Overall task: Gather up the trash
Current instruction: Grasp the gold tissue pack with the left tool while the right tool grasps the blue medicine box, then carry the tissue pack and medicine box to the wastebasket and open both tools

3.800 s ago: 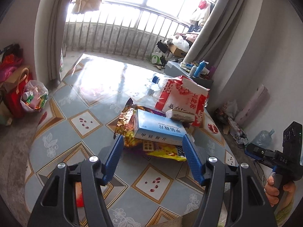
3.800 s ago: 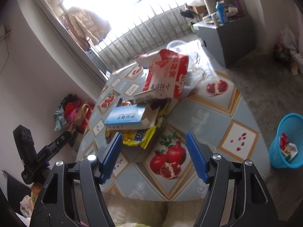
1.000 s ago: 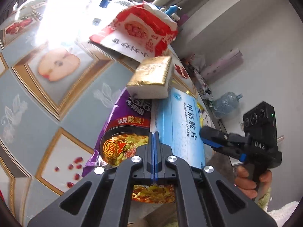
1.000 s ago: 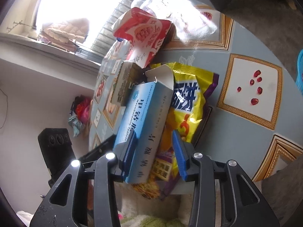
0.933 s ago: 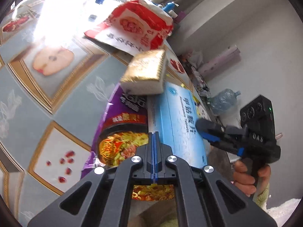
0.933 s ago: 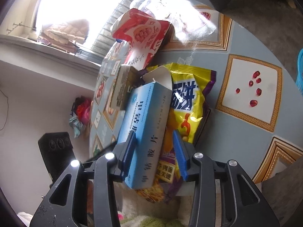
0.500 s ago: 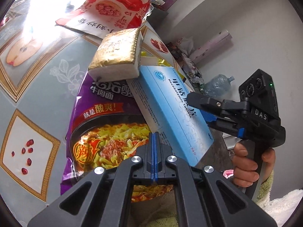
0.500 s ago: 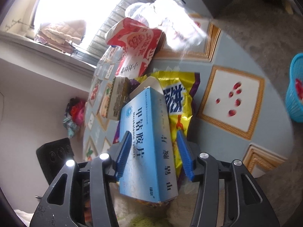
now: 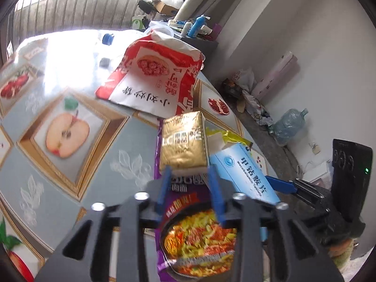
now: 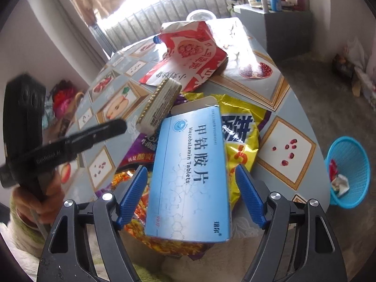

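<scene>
With the right gripper (image 10: 191, 196) just spread clear of the blue tablet box (image 10: 190, 171) at lower centre and the left gripper (image 9: 190, 188) just parted, seemingly gripping nothing, the overhanging box could be tipped off the table (image 10: 277, 98) edge.

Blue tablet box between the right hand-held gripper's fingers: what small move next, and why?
Probably close the right hand-held gripper on the blue tablet box. Its jaws have just been opening and now stand clear of both long sides, so nothing holds the box, which lies loose on the snack bags. A grip is needed before carrying it to the blue basket on the floor.
</scene>
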A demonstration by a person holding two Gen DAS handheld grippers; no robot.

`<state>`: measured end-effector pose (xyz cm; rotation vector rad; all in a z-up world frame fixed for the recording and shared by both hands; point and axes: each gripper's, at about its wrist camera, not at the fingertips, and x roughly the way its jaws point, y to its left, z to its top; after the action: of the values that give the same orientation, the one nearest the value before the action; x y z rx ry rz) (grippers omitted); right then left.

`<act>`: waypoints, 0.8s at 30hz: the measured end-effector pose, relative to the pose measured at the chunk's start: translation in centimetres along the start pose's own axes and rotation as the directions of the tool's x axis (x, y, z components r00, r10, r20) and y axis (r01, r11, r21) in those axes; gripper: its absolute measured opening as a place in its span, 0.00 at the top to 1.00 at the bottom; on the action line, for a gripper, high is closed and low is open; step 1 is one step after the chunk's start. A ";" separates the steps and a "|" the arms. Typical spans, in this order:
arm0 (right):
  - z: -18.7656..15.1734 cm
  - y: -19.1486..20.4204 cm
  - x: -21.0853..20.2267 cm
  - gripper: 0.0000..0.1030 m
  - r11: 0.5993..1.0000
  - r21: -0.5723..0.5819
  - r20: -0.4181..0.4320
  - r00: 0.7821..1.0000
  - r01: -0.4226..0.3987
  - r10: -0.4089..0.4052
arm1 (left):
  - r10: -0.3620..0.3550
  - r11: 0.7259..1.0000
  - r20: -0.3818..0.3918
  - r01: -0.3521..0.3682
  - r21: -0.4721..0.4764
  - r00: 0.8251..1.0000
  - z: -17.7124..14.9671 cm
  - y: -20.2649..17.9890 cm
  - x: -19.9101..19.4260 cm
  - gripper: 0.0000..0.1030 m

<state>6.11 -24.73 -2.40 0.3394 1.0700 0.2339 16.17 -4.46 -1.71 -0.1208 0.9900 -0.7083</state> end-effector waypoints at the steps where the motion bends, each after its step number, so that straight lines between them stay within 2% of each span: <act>1: 0.0 0.2 0.1 0.28 1.000 -0.013 -0.005 1.000 0.009 -0.009 | 0.002 1.000 -0.008 -0.002 0.010 1.000 0.3 -0.1 0.4 0.56; 5: -0.5 0.4 1.0 0.28 0.999 -0.044 -0.035 0.999 0.031 -0.033 | -0.004 1.000 -0.037 0.004 -0.005 0.999 1.2 0.2 1.7 0.43; 8: -0.5 0.4 1.3 0.28 0.998 -0.044 -0.040 0.999 0.034 -0.035 | 0.004 1.000 -0.042 -0.005 -0.025 0.999 1.9 0.4 2.6 0.40; 13: -0.6 0.5 1.4 0.28 0.998 -0.060 -0.044 0.999 0.030 -0.033 | 0.022 0.998 -0.077 -0.027 -0.059 0.997 2.9 1.1 4.9 0.40; 18: -0.8 1.0 1.8 0.28 0.995 -0.095 -0.044 0.998 0.036 -0.040 | 0.010 0.996 -0.105 -0.020 -0.092 0.994 3.0 1.8 6.1 0.40; 20: -0.8 1.0 1.8 0.28 0.995 -0.097 -0.040 0.999 0.032 -0.036 | 0.003 0.995 -0.098 -0.012 -0.096 0.995 2.9 2.0 6.0 0.47; 24: -0.7 0.7 1.8 0.30 0.996 -0.085 -0.032 0.999 0.017 -0.020 | -0.003 0.993 -0.091 -0.008 -0.115 0.996 3.0 2.3 5.8 0.49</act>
<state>6.29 -23.38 -3.87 0.2501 1.0920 0.2681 21.67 -6.76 -5.15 -0.1899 1.1186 -0.6587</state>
